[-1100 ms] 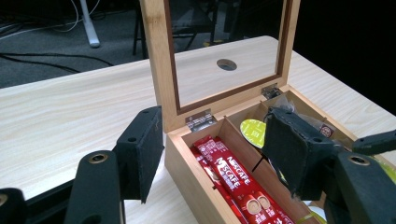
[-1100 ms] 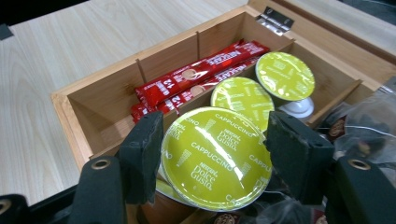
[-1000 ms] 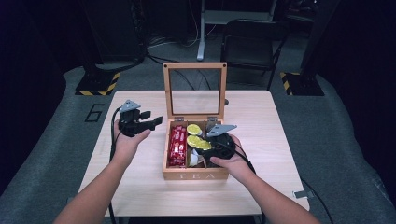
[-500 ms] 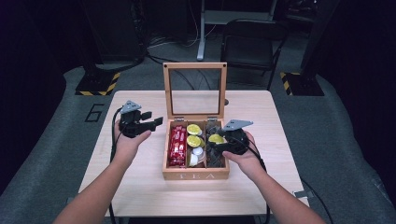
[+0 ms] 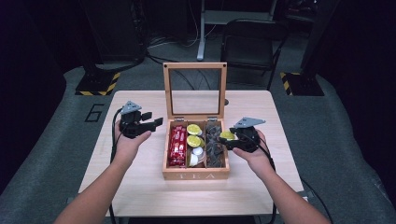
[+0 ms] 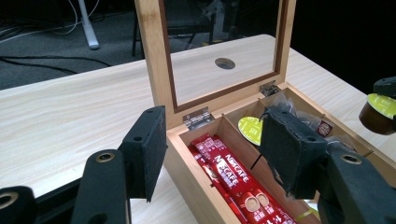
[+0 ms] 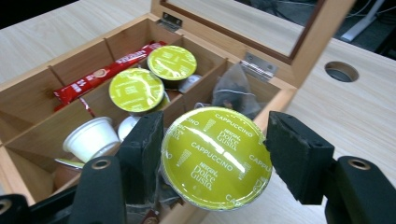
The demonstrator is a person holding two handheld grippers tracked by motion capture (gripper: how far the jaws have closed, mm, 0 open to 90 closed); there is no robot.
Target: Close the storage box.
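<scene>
Right gripper (image 7: 212, 149) grips a capsule (image 7: 216, 157), its "Cappuccino" lid legible close up.

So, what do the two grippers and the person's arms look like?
Both the left gripper and the right gripper are black, with flat rectangular jaws faced in dark padding, a grey three-cornered plate on top and a black trailing cable. Forearms are bare; no sleeves show.

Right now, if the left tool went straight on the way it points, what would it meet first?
Probably the near side wall of the wooden tea box: the left tool, with open jaws, points at that corner, with the red coffee sticks just behind. Depth is unclear.
</scene>
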